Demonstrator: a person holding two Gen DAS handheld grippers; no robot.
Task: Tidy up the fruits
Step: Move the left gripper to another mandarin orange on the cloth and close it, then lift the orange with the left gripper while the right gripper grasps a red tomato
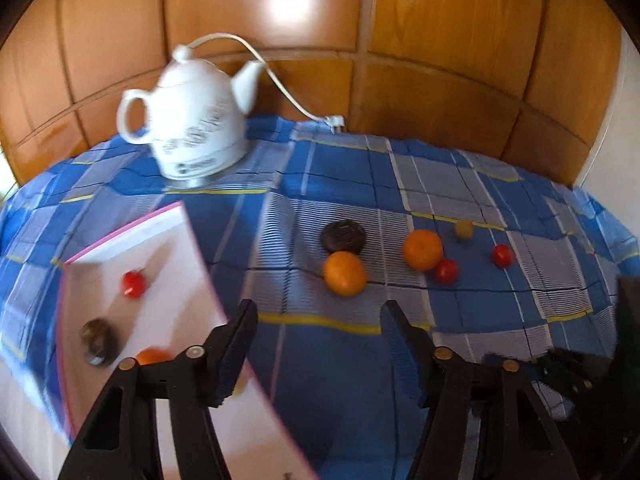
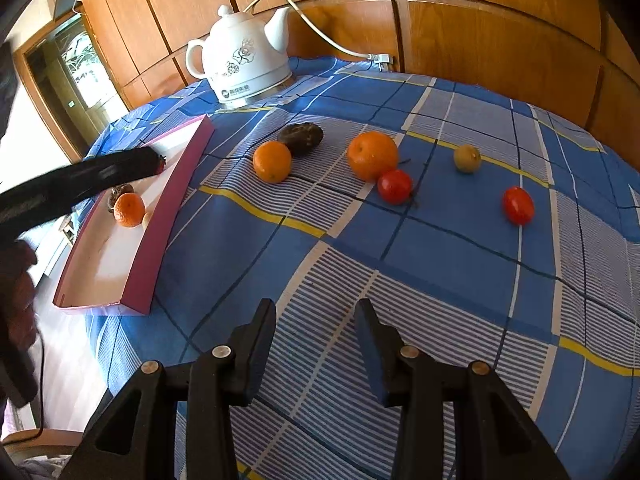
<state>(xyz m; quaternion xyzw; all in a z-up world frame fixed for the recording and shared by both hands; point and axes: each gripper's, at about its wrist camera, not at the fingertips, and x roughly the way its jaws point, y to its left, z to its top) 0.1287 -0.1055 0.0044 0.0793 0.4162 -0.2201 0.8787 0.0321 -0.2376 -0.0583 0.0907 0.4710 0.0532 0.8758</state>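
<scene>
Between the pink tray (image 1: 192, 240) and the loose fruit, the left tool (image 1: 316, 320) hangs released and empty. Carry it over the nearest orange (image 1: 345, 273) (dark fruit (image 1: 343, 235) touching behind) before clenching; the right tool (image 2: 316, 316) waits empty too.

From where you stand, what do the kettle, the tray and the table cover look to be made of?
Kettle: probably glazed ceramic; glossy white with a printed flower, on what looks like a metal base.
Tray: likely cardboard; thin flat walls, matte pink outside, plain white inside.
Table cover: woven cloth; blue checks with fine stripes, and creases that ripple near the kettle.
</scene>
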